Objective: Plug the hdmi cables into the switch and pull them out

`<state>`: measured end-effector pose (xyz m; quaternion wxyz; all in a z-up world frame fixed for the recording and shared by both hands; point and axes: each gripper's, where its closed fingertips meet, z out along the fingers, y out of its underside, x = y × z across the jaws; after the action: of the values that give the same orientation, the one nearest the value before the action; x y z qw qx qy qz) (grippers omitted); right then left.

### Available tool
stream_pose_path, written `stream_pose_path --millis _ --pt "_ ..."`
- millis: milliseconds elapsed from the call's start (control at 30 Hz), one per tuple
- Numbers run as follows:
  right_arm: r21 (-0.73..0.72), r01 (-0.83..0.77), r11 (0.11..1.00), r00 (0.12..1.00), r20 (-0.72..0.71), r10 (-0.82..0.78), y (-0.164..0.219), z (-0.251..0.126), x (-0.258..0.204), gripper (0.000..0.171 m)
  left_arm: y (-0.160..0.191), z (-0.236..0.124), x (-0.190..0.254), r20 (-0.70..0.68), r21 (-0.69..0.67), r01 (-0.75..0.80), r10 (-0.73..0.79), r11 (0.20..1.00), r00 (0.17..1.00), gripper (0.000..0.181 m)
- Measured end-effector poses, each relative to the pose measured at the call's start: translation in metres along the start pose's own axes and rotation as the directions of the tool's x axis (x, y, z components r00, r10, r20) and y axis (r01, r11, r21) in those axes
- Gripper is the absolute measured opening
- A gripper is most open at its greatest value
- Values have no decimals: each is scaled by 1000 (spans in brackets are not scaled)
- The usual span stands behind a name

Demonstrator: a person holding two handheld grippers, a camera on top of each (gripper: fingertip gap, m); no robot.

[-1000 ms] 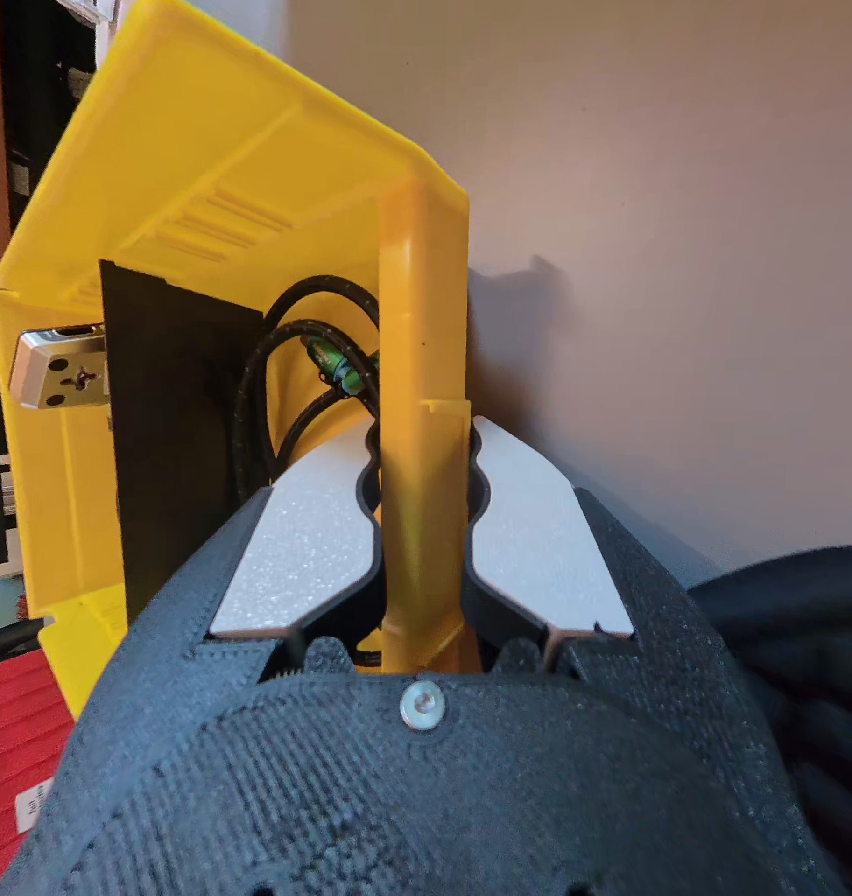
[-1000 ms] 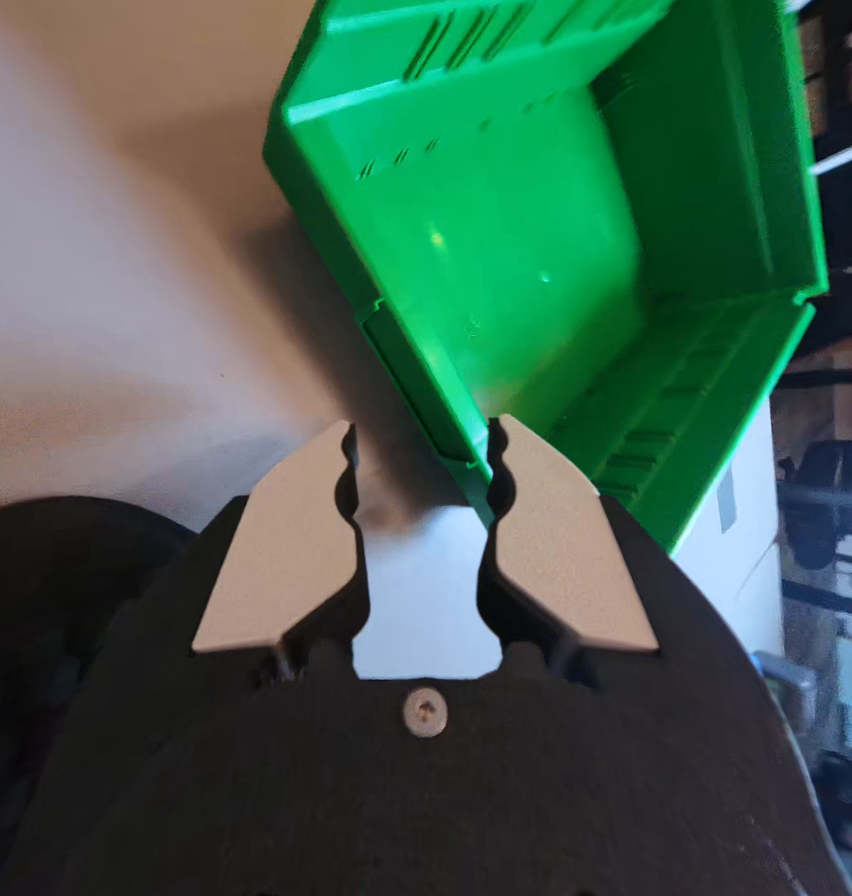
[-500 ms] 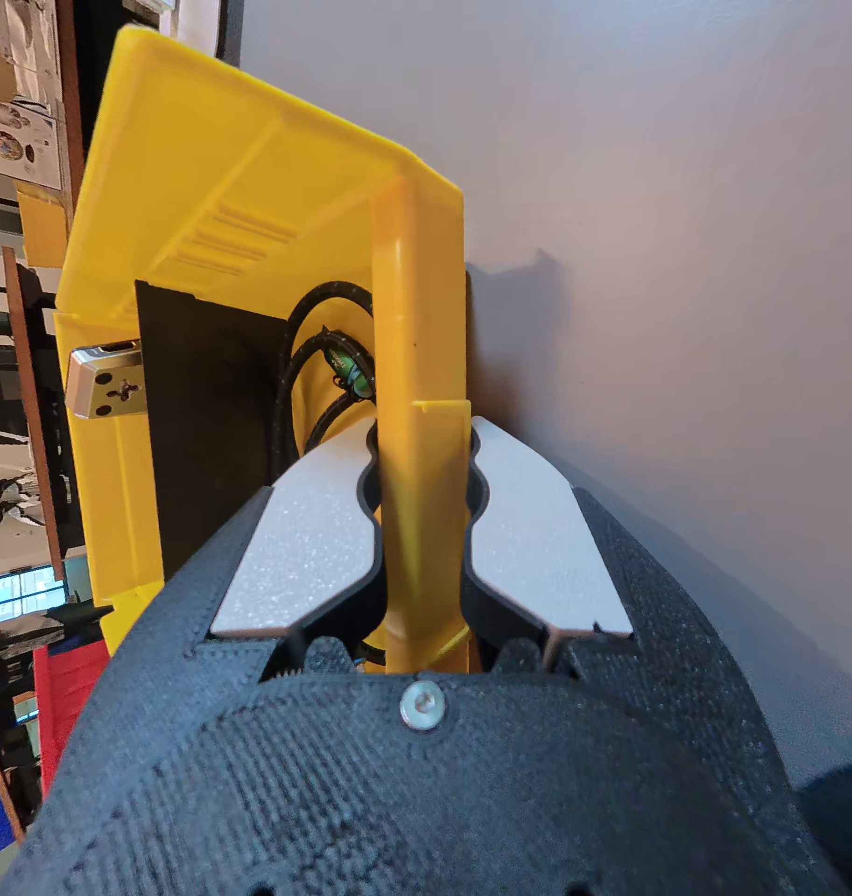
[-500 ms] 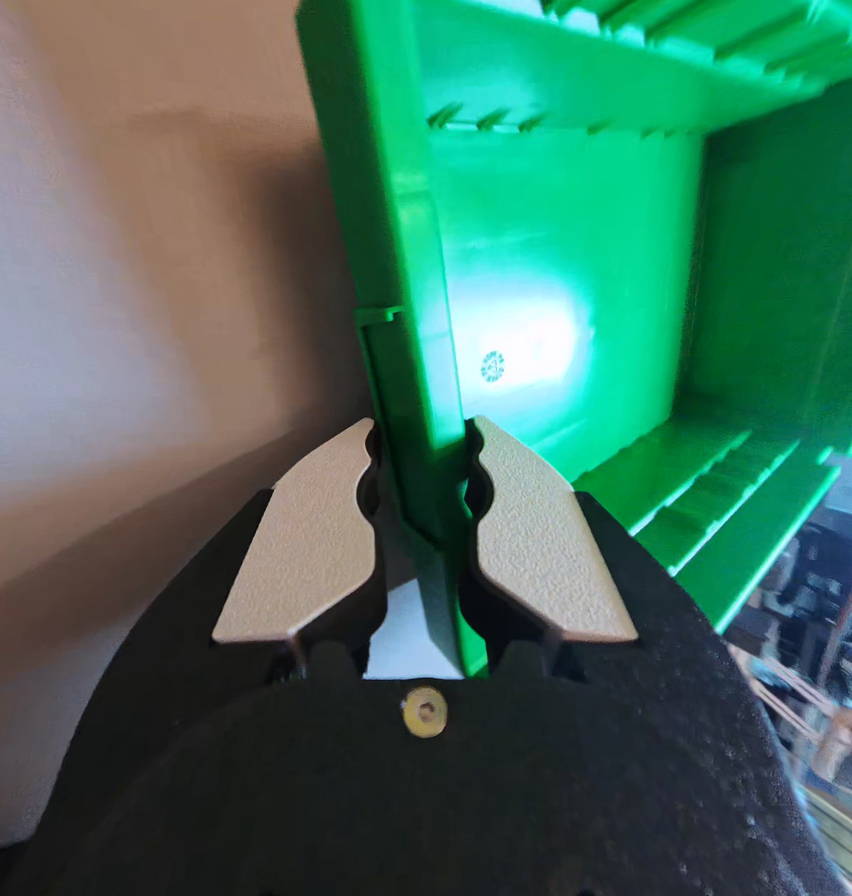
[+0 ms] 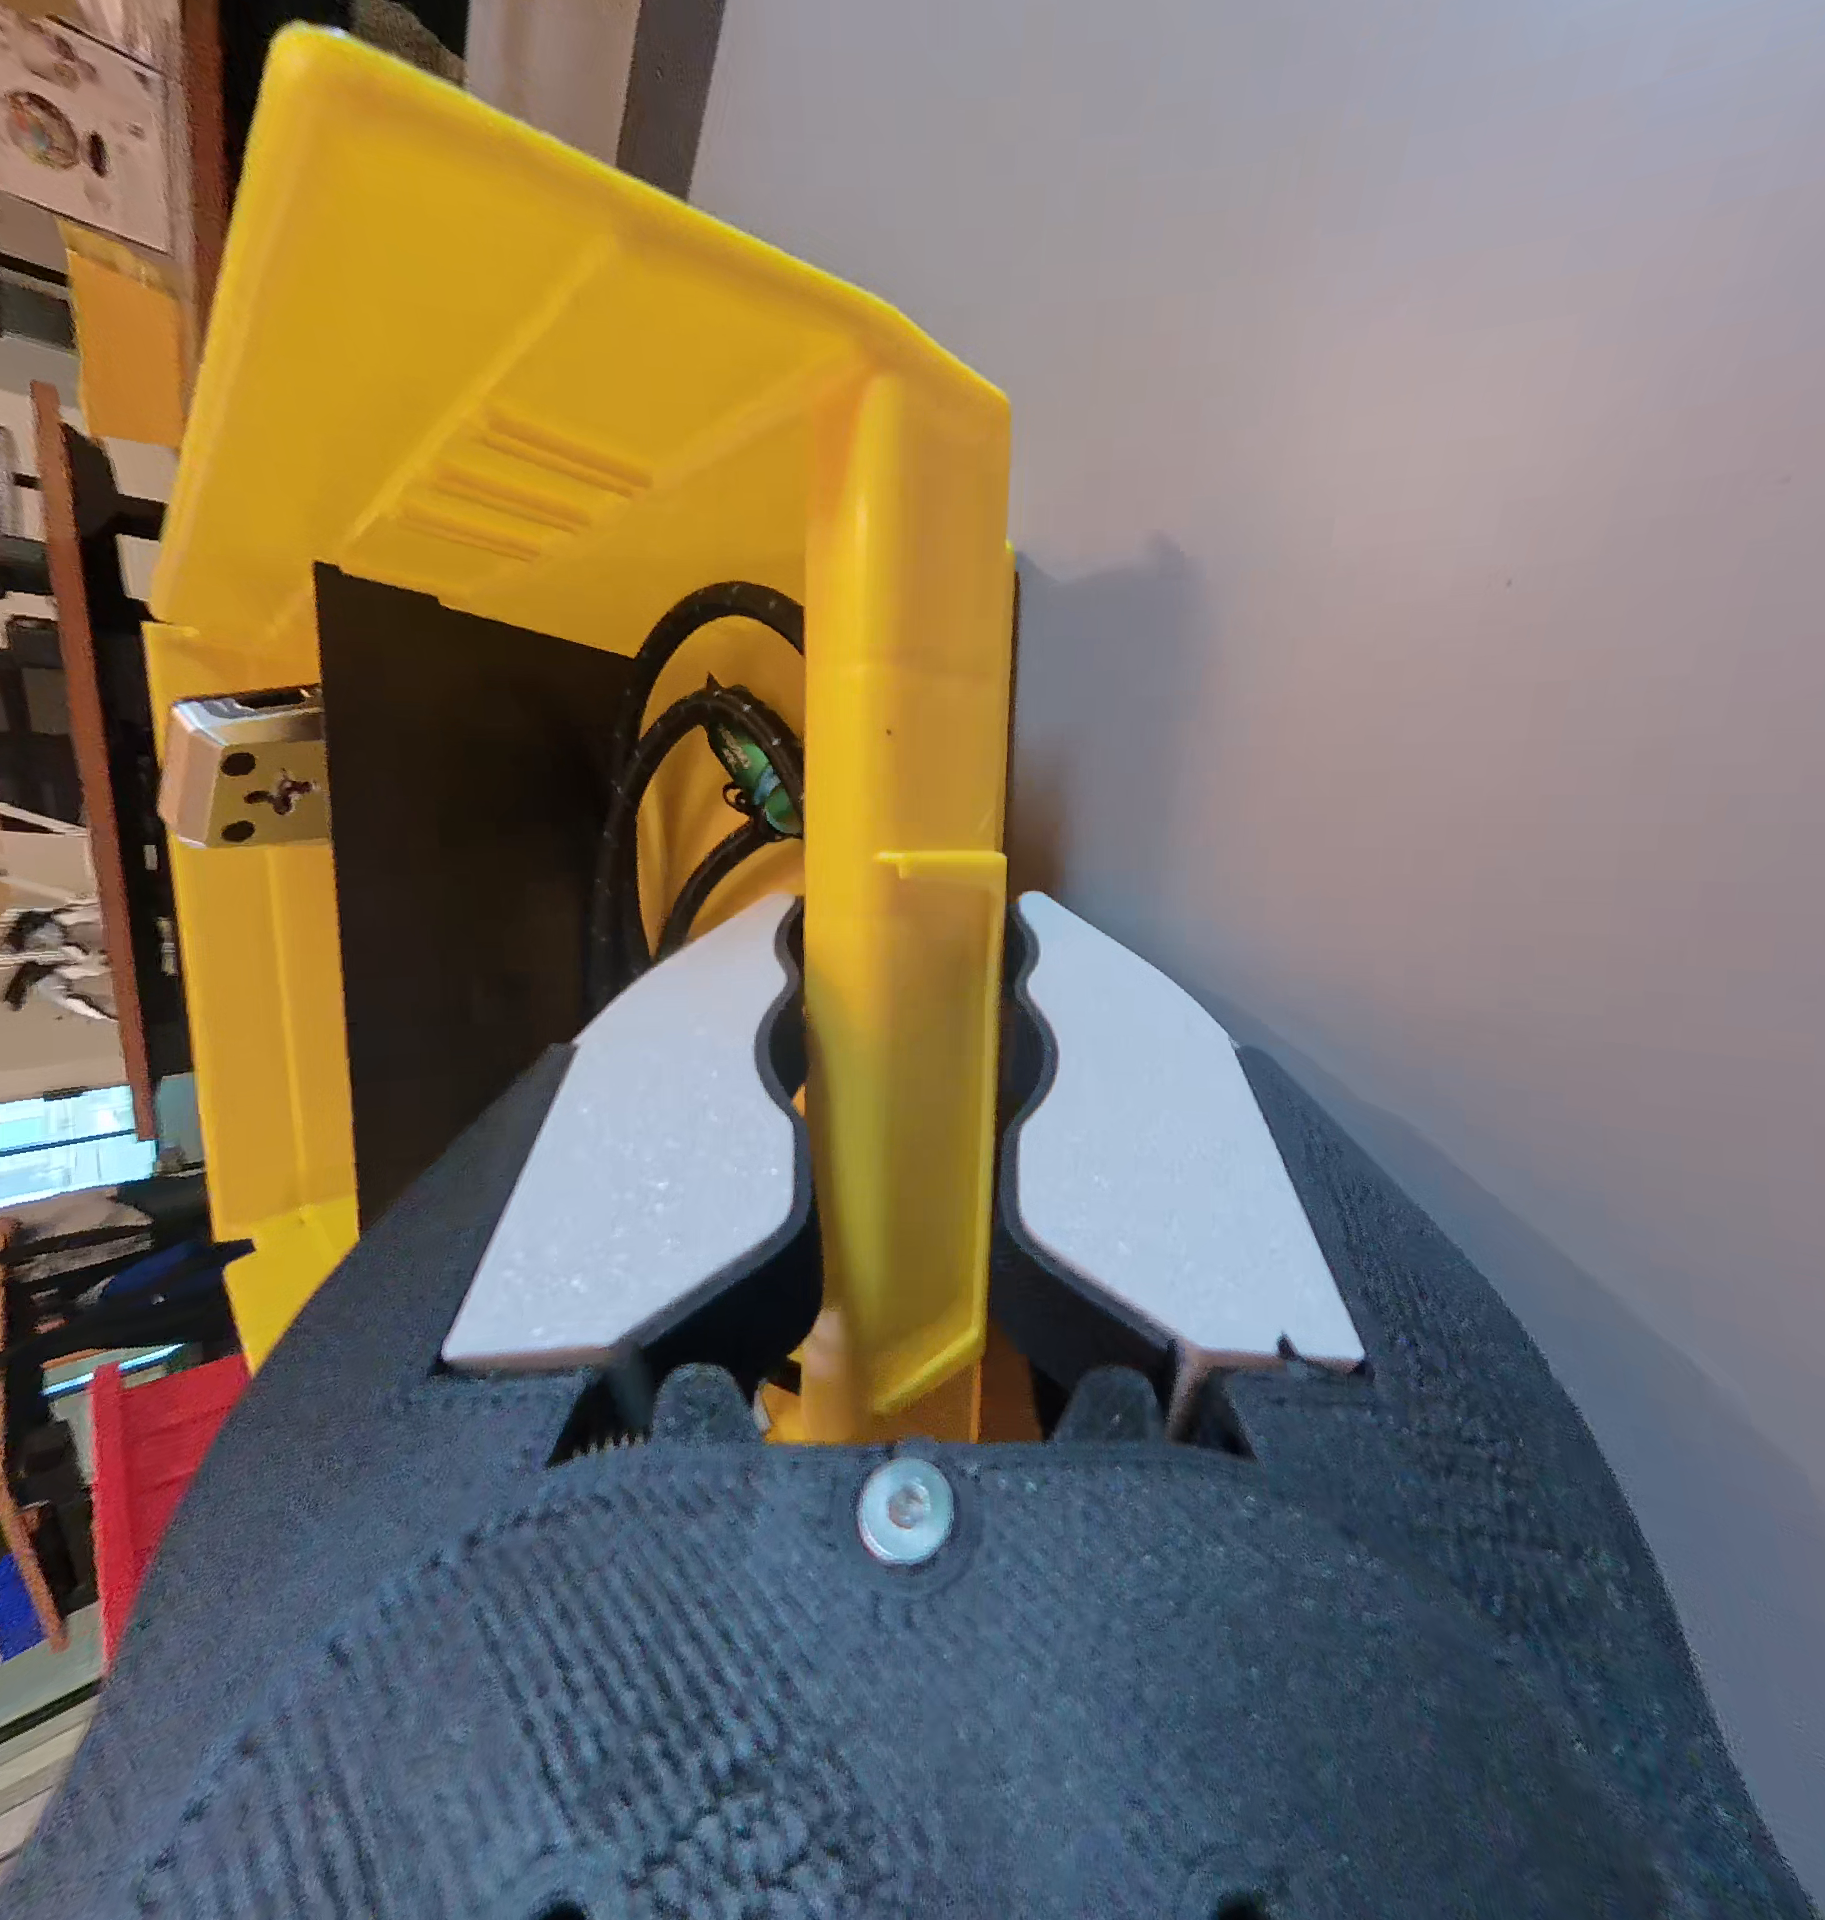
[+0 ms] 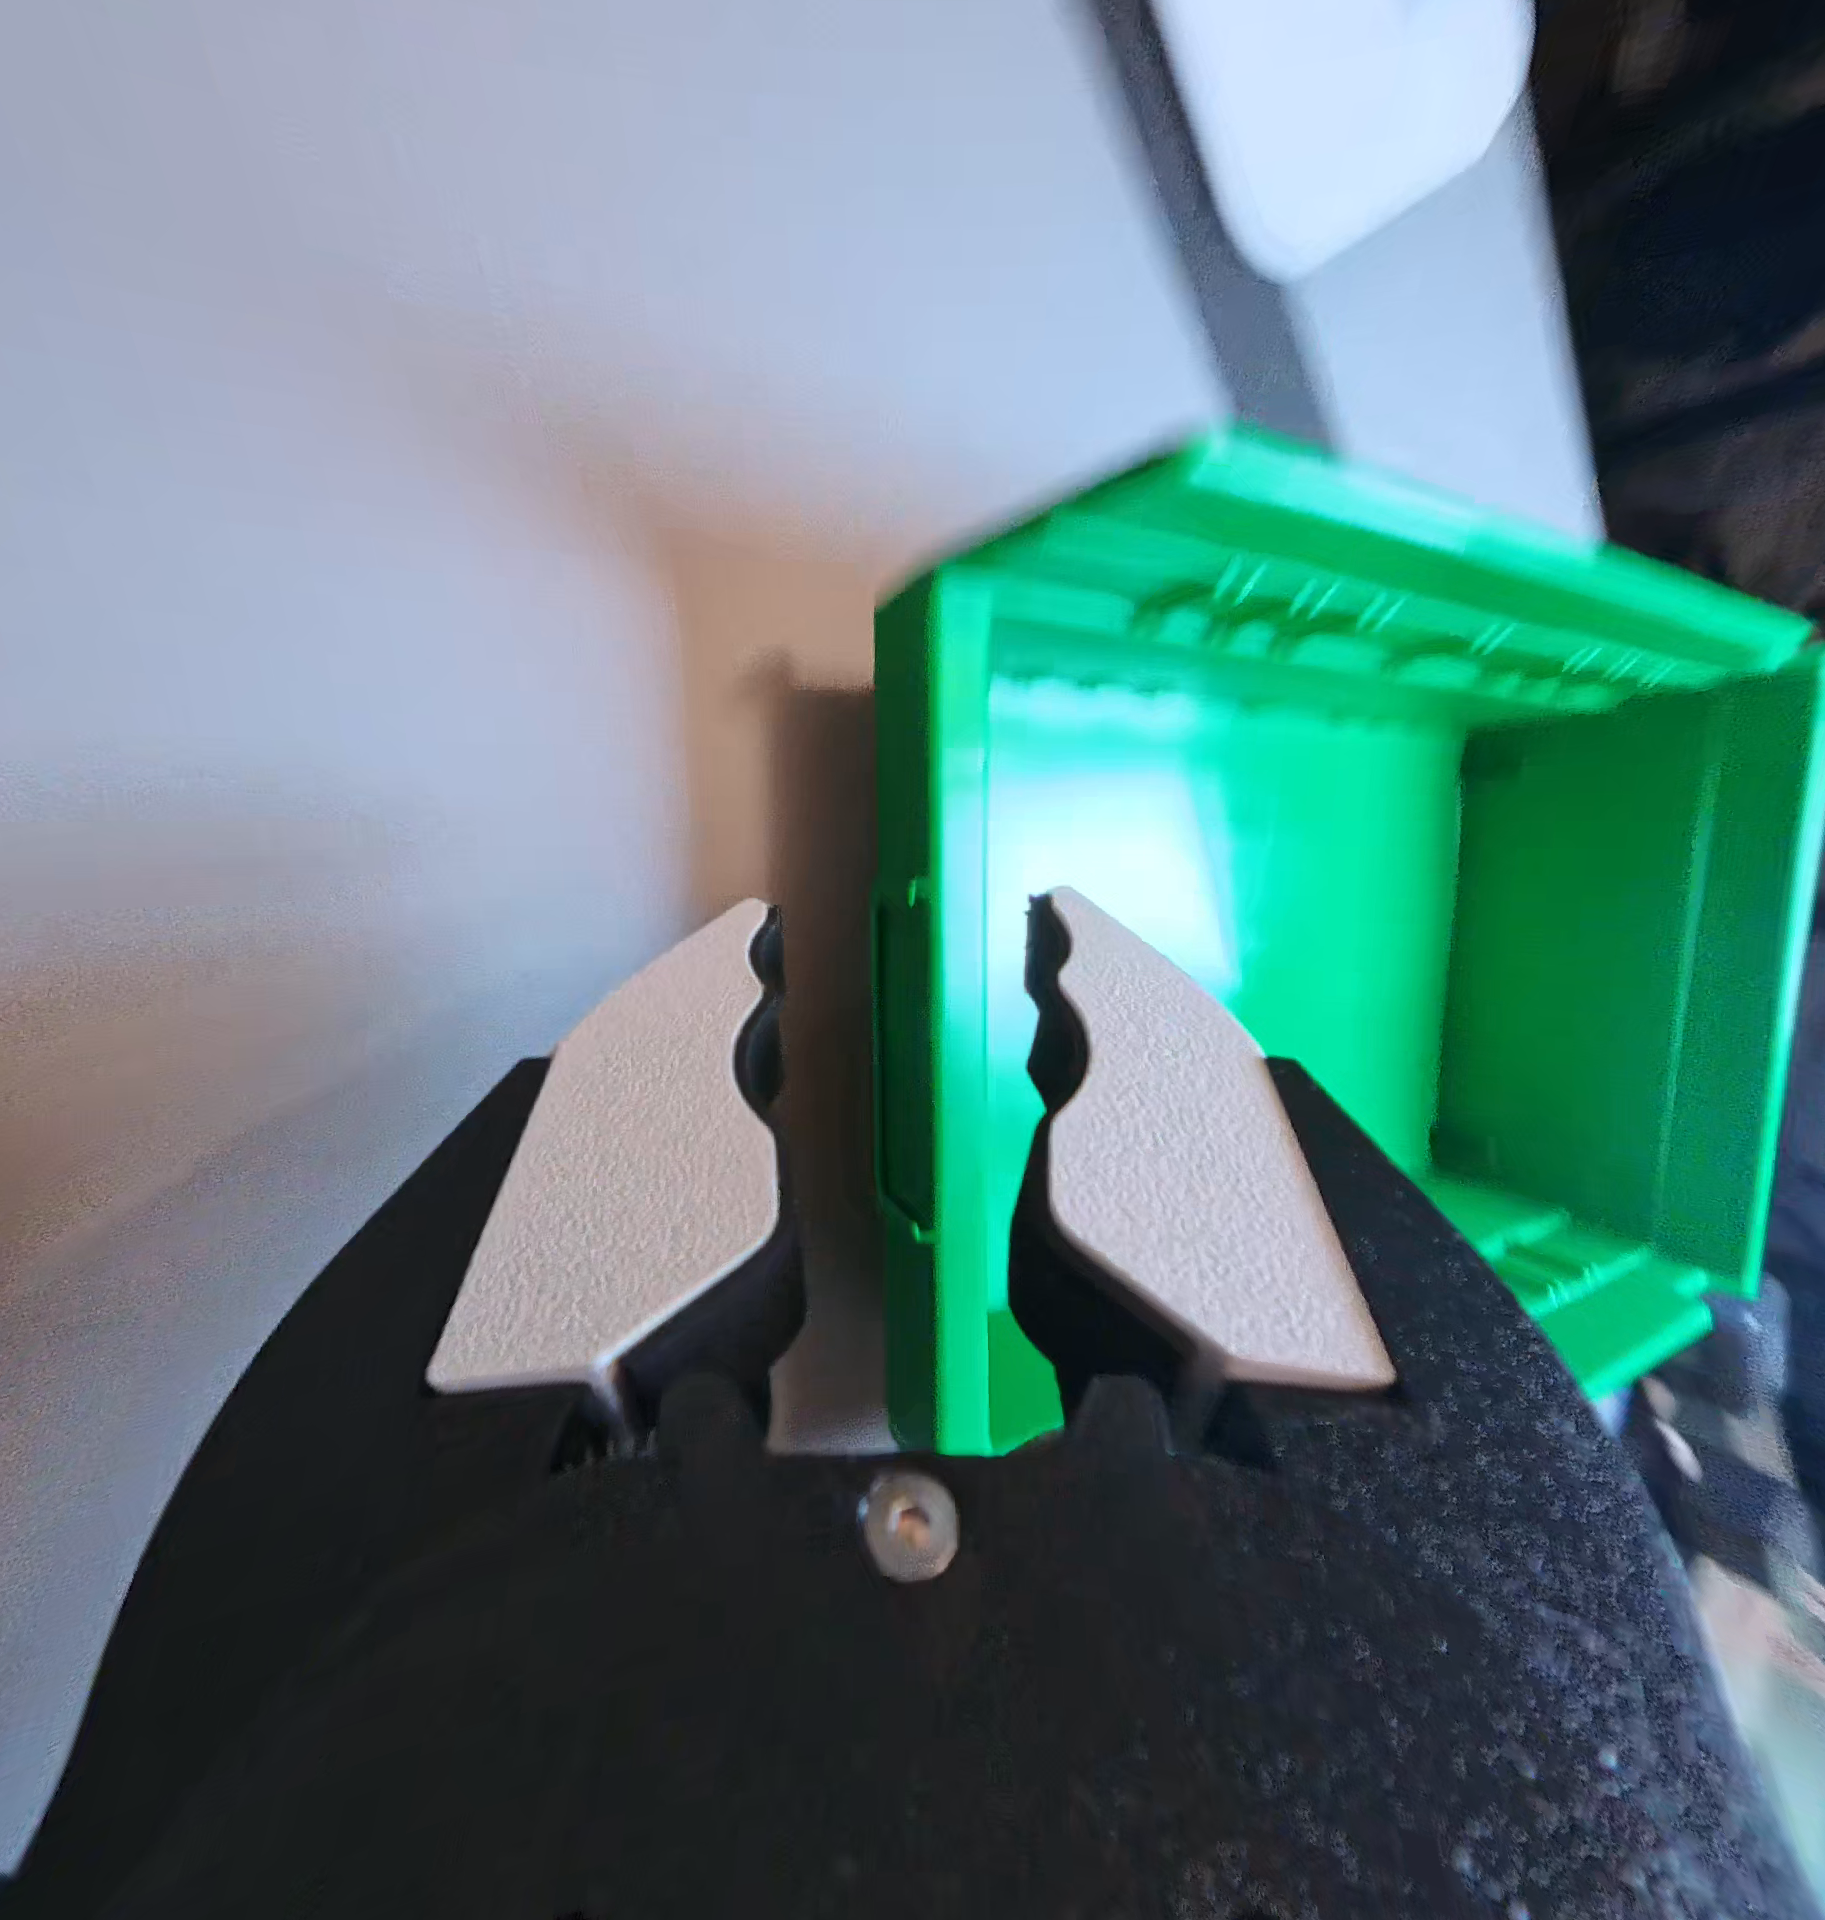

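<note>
Left gripper (image 5: 903, 914): black, coarse-grained printed body, two pale grey pebbled fingers (image 5: 659, 1143) with scalloped inner edges. Jaws were clamped on the side wall of one yellow bin (image 5: 492, 395), smooth moulded plastic with raised ribs on the inner face. The wall ran straight up between the jaws, with both fingers pressed against it.

Inside the yellow bin: a flat matte black panel (image 5: 461, 883), presumably the switch, lay against the floor of the bin. A small silvery metal block (image 5: 243, 769) with a keyhole slot protruded at its left edge. Black braided cables (image 5: 679, 727) were coiled in loops beside the panel near the gripped wall; one green-banded connector (image 5: 757, 774) was visible among them. Cable count could not be told.

Right gripper (image 6: 903, 914): same build. Jaws stood apart and straddled the side wall of one green bin (image 6: 1573, 935), glossy ribbed plastic. The right finger was near the wall and a gap showed on the left. View was motion-blurred.

Pale matte tabletop (image 5: 1459, 520) lay behind both bins.
</note>
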<state>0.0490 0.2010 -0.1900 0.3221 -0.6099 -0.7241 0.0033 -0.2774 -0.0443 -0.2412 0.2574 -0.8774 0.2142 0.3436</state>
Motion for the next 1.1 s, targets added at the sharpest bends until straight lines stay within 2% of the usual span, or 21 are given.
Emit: stream_pose_path --millis 100,233,333,433,533,600,667,733,967,1100 --pt "310 -131 942 991 24 129 -51 -47 16 44 -16 -22 -9 -95 120 159 -148 980 984 41" --pt "584 -291 758 950 86 299 -80 -90 48 41 -38 -71 -62 -193 322 420 -376 849 906 42" --pt "680 -331 654 933 133 334 -81 -103 53 38 -32 -86 -121 -143 348 479 -460 806 876 41" --pt "674 -256 693 951 49 305 -69 -100 56 37 -27 -75 -166 -125 298 502 -488 812 864 43" --pt "684 -208 699 964 24 264 -69 -101 57 36 -20 -41 -196 -34 180 320 -320 930 947 44" --pt "694 -196 693 968 25 249 -71 -99 57 34 -1 -13 -203 17 -22 88 -87 996 996 45" --pt "697 -189 691 970 21 244 -74 -96 60 33 18 11 -200 -20 -209 -161 160 965 987 45" --pt "701 -199 685 968 32 248 -76 -93 62 32 24 31 -193 -78 -289 -317 307 903 948 45" --pt "687 -265 677 956 92 280 -70 -72 69 31 23 81 -177 -164 -312 -457 427 833 889 48" --pt "687 -284 669 950 107 293 -66 -68 72 30 21 97 -178 -146 -322 -501 480 804 865 38"
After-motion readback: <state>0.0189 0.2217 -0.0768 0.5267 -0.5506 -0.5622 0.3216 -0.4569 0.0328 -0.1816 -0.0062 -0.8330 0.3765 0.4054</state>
